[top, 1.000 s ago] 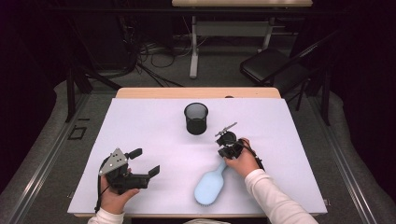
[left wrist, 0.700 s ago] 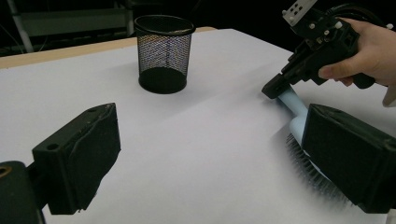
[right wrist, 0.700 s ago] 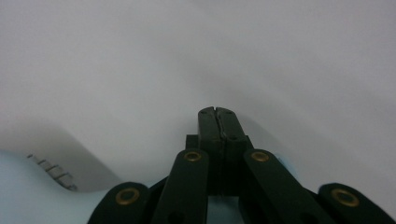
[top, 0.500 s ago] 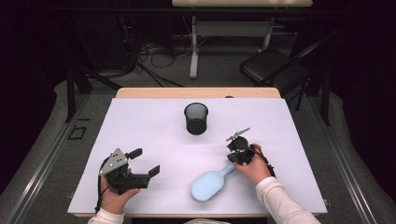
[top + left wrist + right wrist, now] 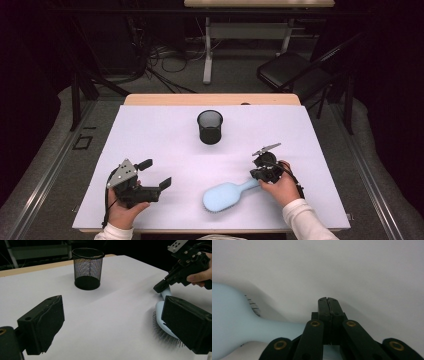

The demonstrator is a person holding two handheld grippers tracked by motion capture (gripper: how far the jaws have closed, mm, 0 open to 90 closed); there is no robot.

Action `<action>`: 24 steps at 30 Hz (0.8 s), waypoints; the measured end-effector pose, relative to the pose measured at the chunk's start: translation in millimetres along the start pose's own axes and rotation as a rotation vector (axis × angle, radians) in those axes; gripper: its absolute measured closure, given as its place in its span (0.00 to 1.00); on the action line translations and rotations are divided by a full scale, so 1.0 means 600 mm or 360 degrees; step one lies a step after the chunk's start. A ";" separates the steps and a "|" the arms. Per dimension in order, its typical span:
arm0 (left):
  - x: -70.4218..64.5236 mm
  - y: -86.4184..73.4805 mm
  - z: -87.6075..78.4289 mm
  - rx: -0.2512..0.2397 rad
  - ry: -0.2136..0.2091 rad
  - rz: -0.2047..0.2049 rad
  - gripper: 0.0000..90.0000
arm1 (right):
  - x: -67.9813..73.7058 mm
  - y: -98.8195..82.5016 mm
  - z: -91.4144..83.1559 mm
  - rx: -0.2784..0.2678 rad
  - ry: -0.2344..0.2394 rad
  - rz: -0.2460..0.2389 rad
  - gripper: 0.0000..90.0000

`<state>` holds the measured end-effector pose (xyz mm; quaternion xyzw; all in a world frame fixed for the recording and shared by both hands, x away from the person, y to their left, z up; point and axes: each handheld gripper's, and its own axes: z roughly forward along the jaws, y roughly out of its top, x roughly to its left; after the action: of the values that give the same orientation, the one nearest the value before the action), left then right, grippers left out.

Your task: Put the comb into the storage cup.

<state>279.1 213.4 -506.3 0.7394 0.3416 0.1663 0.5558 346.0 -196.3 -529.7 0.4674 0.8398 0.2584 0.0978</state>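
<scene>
White covering spreads over the table [image 5: 150, 130] in the high view, with a black mesh cup [image 5: 210, 126] upright near the far middle and a folding chair [image 5: 292, 72] on the floor well behind; nothing lies between the cup and the near edge except the brush [image 5: 229, 194]. That pale blue brush lies near the front, right of centre, its head toward the person and its handle running up to the right gripper [image 5: 256, 175], whose tips meet the handle's end; whether they pinch it cannot be told from above. Over at the near left, the left gripper [image 5: 155, 173] is held off the table with its jaws spread and nothing between them, well apart from the brush. From the left gripper view, the cup [image 5: 88, 268] stands ahead on bare white surface, and the brush [image 5: 162, 315] lies bristles down just behind the right-hand jaw, which hides part of its head; the right gripper [image 5: 160, 287] comes down onto the handle from the upper right, a hand [image 5: 200, 277] behind it. Seen from the right gripper view, the jaws are pressed together at their tips with nothing between them, and the brush [image 5: 234, 322] lies just to their left, its handle running in under the linkage.
</scene>
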 end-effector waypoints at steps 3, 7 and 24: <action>0.000 0.000 0.000 0.0003 0.0003 0.0002 0.05 | -0.001 -0.003 -0.002 -0.0018 0.0004 -0.0003 1.00; -0.001 0.000 0.000 -0.0002 0.0003 -0.0005 0.05 | -0.004 -0.015 -0.009 -0.0055 0.0034 0.0031 1.00; -0.001 0.000 -0.002 -0.0001 0.0011 0.0000 0.06 | -0.004 -0.054 -0.033 -0.0061 0.0078 0.0094 1.00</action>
<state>277.9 213.8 -505.8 0.7385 0.3436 0.1690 0.5550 315.1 -219.1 -530.1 0.4836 0.8226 0.2886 0.0785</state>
